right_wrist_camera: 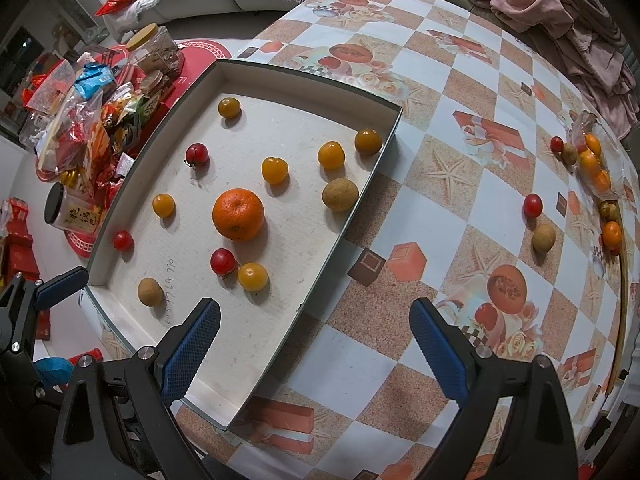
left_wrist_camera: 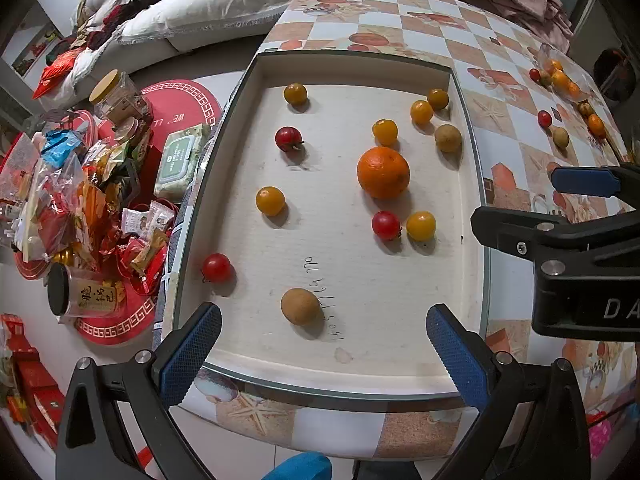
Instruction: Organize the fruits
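Domestic room, cluttered: white sofa w/ cushions (left_wrist_camera: 188,12) at rear, pink laundry heap (right_wrist_camera: 560,20) at far table edge, snack packets and jars (left_wrist_camera: 80,184) piled on red mats at floor level, left.

Table (right_wrist_camera: 460,160): checkered oilcloth, orange/white squares w/ fruit and starfish prints. Glass edge visible on near side.

Tray (left_wrist_camera: 466,92): shallow white box, dark rim, on left part of table. Handwritten digits on its floor.

Tray contents, counted:
- 1 orange (left_wrist_camera: 383,172), approx. centre.
- 6 yellow cherry tomatoes; one (left_wrist_camera: 421,225) touching or just beside a red one.
- 3 red cherry tomatoes (left_wrist_camera: 386,225), incl. one at left wall.
- 2 brown longans: near one (left_wrist_camera: 300,306) by the digits, far one (left_wrist_camera: 448,137) by right wall.

Outside tray, right part of table: 1 red tomato (right_wrist_camera: 533,205) and 1 longan (right_wrist_camera: 543,238) near each other, well apart from tray. Further right, a loose group of orange, red and brown fruit by a clear bag (right_wrist_camera: 592,148); exact count cannot be told.

Left gripper (left_wrist_camera: 323,342): jaws spread wide, nothing held, over near end of tray.

Right gripper (right_wrist_camera: 315,338): jaws spread wide, nothing held, straddling tray's right wall at near corner.
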Action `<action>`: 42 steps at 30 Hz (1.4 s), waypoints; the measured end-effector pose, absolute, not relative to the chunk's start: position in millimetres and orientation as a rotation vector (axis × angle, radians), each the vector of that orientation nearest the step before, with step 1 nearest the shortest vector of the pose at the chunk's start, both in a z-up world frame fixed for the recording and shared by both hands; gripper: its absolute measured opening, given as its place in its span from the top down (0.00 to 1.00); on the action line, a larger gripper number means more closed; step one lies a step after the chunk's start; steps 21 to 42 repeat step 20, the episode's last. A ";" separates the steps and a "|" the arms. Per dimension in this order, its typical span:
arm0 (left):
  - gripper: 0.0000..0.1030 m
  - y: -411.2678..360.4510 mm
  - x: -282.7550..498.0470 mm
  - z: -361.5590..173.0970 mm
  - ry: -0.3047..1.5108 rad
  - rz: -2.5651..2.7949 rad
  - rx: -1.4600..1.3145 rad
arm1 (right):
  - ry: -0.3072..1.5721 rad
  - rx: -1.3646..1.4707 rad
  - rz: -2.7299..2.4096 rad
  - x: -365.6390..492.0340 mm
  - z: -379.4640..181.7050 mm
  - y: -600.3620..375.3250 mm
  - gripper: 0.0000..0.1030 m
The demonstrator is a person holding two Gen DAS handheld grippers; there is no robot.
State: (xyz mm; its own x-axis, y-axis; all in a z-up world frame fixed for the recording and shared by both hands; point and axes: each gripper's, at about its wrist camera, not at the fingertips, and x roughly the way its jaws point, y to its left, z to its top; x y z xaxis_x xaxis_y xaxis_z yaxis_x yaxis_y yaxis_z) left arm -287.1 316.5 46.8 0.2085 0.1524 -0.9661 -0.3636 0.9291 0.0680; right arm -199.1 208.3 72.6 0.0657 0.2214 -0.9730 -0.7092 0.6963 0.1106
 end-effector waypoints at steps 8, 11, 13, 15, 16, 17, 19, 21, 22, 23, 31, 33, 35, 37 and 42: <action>0.00 314.4 -286.9 45.6 1.316 0.353 -0.183 | 1.330 -0.454 0.740 -199.6 72.6 208.6 0.06; 0.00 313.9 -286.4 45.2 1.316 0.351 -0.184 | 1.332 -0.454 0.741 -200.3 72.2 208.4 0.06; 0.00 314.1 -285.8 44.8 1.318 0.350 -0.188 | 1.331 -0.455 0.741 -202.4 71.9 208.2 0.06; 0.00 314.3 -285.5 44.6 1.317 0.352 -0.195 | 1.333 -0.454 0.742 -202.6 71.9 208.2 0.06; 0.00 314.4 -285.7 44.7 1.315 0.354 -0.195 | 1.332 -0.454 0.742 -203.5 71.8 208.1 0.06; 0.00 314.1 -285.9 45.1 1.310 0.355 -0.195 | 1.332 -0.455 0.742 -203.6 71.5 208.2 0.06; 0.00 313.8 -286.5 46.4 1.299 0.352 -0.191 | 1.333 -0.454 0.742 -203.4 71.6 207.9 0.06; 0.00 313.6 -286.7 46.9 1.297 0.348 -0.190 | 1.333 -0.455 0.742 -202.6 71.8 208.1 0.06; 0.00 313.6 -286.7 46.9 1.297 0.348 -0.190 | 1.333 -0.455 0.742 -202.6 71.8 208.1 0.06; 0.00 313.6 -286.7 46.9 1.297 0.348 -0.190 | 1.333 -0.455 0.742 -202.6 71.8 208.1 0.06; 0.00 313.6 -286.7 46.9 1.297 0.348 -0.190 | 1.333 -0.455 0.742 -202.6 71.8 208.1 0.06; 0.00 313.6 -286.7 46.9 1.297 0.348 -0.190 | 1.333 -0.455 0.742 -202.6 71.8 208.1 0.06; 0.00 313.6 -286.7 46.9 1.297 0.348 -0.190 | 1.333 -0.455 0.742 -202.6 71.8 208.1 0.06; 0.00 313.6 -286.7 46.9 1.297 0.348 -0.190 | 1.333 -0.455 0.742 -202.6 71.8 208.1 0.06; 0.00 313.6 -286.7 46.9 1.297 0.348 -0.190 | 1.333 -0.455 0.742 -202.6 71.8 208.1 0.06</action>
